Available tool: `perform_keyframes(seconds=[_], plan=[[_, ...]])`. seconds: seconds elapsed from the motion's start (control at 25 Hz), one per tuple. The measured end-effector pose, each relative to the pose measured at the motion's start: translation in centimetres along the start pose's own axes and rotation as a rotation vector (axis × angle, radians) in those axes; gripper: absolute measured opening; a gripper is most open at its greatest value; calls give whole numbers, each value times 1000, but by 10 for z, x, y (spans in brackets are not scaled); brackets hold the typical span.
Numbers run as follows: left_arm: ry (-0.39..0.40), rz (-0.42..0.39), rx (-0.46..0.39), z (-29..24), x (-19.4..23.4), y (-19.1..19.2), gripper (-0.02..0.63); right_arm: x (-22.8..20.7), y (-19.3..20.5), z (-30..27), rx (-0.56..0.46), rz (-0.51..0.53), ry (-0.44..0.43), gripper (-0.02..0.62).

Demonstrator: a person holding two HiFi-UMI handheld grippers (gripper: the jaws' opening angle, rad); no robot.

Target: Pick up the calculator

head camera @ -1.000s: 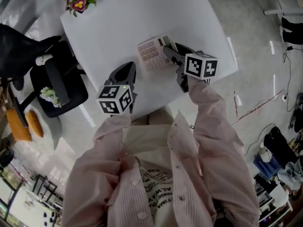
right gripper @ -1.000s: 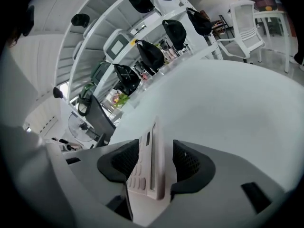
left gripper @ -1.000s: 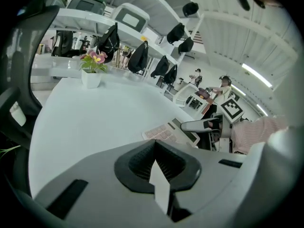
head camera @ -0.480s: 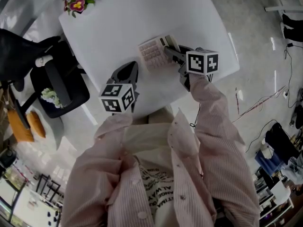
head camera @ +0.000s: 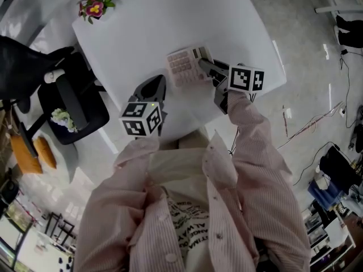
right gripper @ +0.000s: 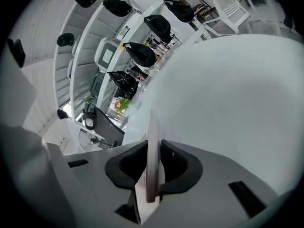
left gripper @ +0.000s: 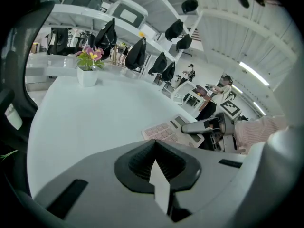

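The calculator [head camera: 182, 67] is showing pale pink keys on a white surface [head camera: 159, 21]; the sleeve [head camera: 255, 146] is wearing pink pinstripes.

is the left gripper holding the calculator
No, the left gripper has nothing between its jaws; the calculator lies farther across the table, where the right gripper's jaws are closing on it.

The right gripper [head camera: 203, 65] jaws are closing on the calculator [head camera: 180, 67], while the left gripper [head camera: 159, 80] jaws sit together.

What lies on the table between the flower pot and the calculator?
Nothing: that stretch of the white table between the flower pot and the calculator is bare, as the head view shows.
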State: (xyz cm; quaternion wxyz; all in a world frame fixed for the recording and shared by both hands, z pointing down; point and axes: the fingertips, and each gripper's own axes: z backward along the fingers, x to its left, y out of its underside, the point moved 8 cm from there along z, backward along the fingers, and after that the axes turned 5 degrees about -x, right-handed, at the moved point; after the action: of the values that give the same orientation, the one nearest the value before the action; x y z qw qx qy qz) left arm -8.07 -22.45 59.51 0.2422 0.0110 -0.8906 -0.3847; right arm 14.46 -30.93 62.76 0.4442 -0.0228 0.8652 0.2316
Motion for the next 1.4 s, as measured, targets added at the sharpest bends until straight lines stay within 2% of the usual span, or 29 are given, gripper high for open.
perform_keyframes(seconds=[0.24,1.04,1.4], plan=[[7,-11,-26,11,-3,-4,0,8,7,10,-96,-115,-43,66],[60,-115,-205,78,-34,-49,0,71,13,85,-344,-189,-88,66],[78,-169,-281,103,-39,-67,0,97,15,110,-433,-309,-141,66]])
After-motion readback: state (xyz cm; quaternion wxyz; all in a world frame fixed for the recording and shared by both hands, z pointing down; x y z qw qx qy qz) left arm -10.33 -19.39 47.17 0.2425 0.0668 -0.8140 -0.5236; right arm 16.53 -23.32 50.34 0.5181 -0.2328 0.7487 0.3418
